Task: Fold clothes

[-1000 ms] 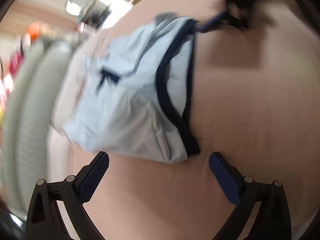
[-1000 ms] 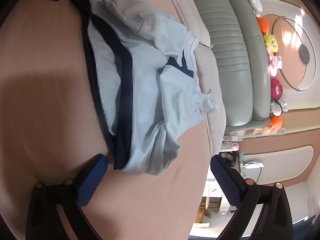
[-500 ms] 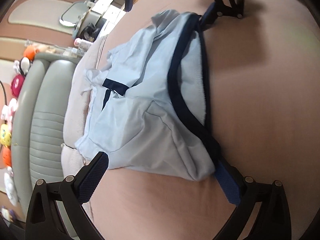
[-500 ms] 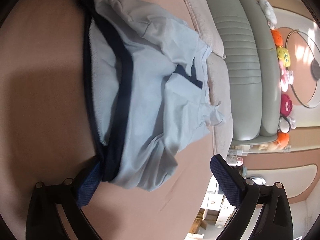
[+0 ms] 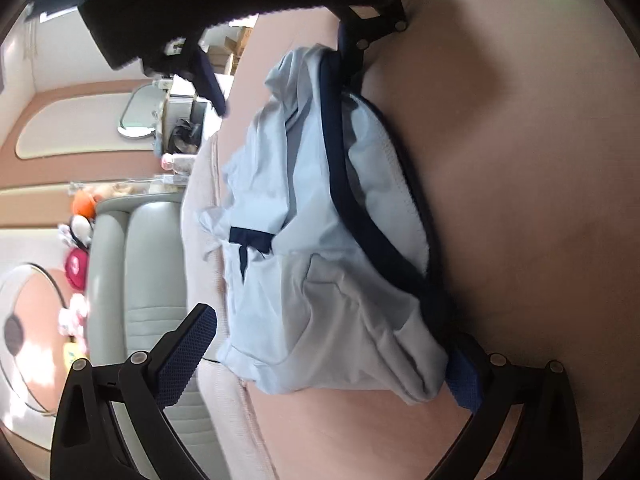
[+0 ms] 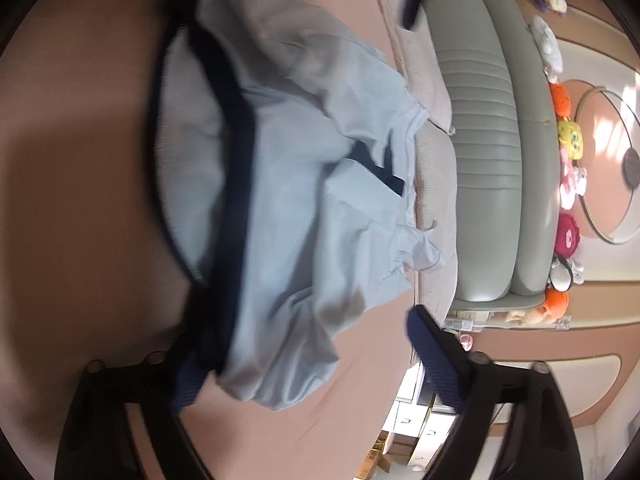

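While bunched on bedspread (image 5: 540, 184), shorts (image 5: 320, 280) between both grippers' (image 5: 332, 354) spread fingers.

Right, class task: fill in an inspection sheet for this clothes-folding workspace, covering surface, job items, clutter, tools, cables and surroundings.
Surface: pinkish-brown cloth surface, smooth.
Job's things: one pair of light blue shorts with navy trim, crumpled, lying near the surface's edge.
Clutter: nothing seen.
Tools: left tool open, one end of the shorts between its fingers; right tool open, its jaws have just been closing, the other end between them.
Cables: nothing seen.
Surroundings: grey-green padded cushion beside the surface; plush toys beyond.
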Tool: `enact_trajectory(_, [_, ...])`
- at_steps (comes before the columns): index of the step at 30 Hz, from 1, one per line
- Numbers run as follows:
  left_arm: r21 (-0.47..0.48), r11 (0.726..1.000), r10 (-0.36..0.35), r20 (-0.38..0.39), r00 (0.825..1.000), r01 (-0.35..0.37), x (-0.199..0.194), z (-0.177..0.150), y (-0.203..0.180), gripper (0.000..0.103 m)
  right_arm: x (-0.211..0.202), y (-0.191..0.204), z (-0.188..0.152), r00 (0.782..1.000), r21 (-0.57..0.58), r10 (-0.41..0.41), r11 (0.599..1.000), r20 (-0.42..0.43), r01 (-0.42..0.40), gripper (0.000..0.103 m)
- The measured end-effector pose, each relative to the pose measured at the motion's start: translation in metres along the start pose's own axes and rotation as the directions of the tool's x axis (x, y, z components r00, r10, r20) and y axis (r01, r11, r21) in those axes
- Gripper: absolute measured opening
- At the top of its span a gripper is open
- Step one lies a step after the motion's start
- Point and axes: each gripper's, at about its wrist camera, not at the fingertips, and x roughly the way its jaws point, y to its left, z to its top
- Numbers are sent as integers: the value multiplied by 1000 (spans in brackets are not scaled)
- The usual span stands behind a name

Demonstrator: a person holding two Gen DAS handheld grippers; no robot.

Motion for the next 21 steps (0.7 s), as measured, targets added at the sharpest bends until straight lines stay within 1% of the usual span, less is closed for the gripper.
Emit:
enact_trajectory(2, [-25, 999, -22, -8, 1000, 22, 3, -1, 4, 103, -3, 8, 1, 1000, -27, -13, 1000, -1, 13, 70])
enact_trajectory(3, [-38, 999, -33, -10, 999, 33, 4, -1, 6, 103, -4, 13, 1, 1000, -37, -23, 999, -2, 23, 68])
enact_trajectory(4, [-50, 998, -42, -10, 999, 41, 6, -2, 8, 103, -5, 17, 1, 1000, -40, -31, 999, -2, 31, 64])
enact_trajectory(5, [-58, 997, -45, -6, 999, 44, 7, -3, 9, 103, -6, 20, 0, 1000, -37, -27, 999, -1, 27, 54])
enact_trajectory(7, [-67, 997, -46, 2, 999, 46, 8, -4, 9, 103, -7, 26, -1, 1000, -31, -14, 999, 4, 15, 42])
enact_trajectory(10, [-78, 996, -45, 14, 999, 46, 7, -5, 9, 103, -8, 42, -2, 1000, -53, -11, 999, 8, 11, 15])
enact_trajectory(11, [-83, 996, -41, 19, 999, 43, 8, -5, 9, 103, -8, 50, -2, 999, -73, -36, 997, 10, 36, 12])
enact_trajectory(12, [-89, 995, -37, 27, 999, 39, 8, -6, 9, 103, -8, 56, -2, 998, -85, -62, 994, 7, 62, 12])
enact_trajectory(14, [-104, 994, -34, 36, 999, 38, 5, -9, 8, 103, -8, 59, -1, 997, -84, -78, 993, -4, 77, 11])
enact_trajectory(17, [-105, 994, -39, 30, 999, 42, 3, -7, 6, 103, -8, 54, -3, 999, -62, -43, 997, 13, 44, 11])
enact_trajectory(21, [-97, 994, -53, 23, 998, 55, 3, -6, 8, 103, -8, 57, -3, 998, -64, -55, 996, 7, 55, 11])
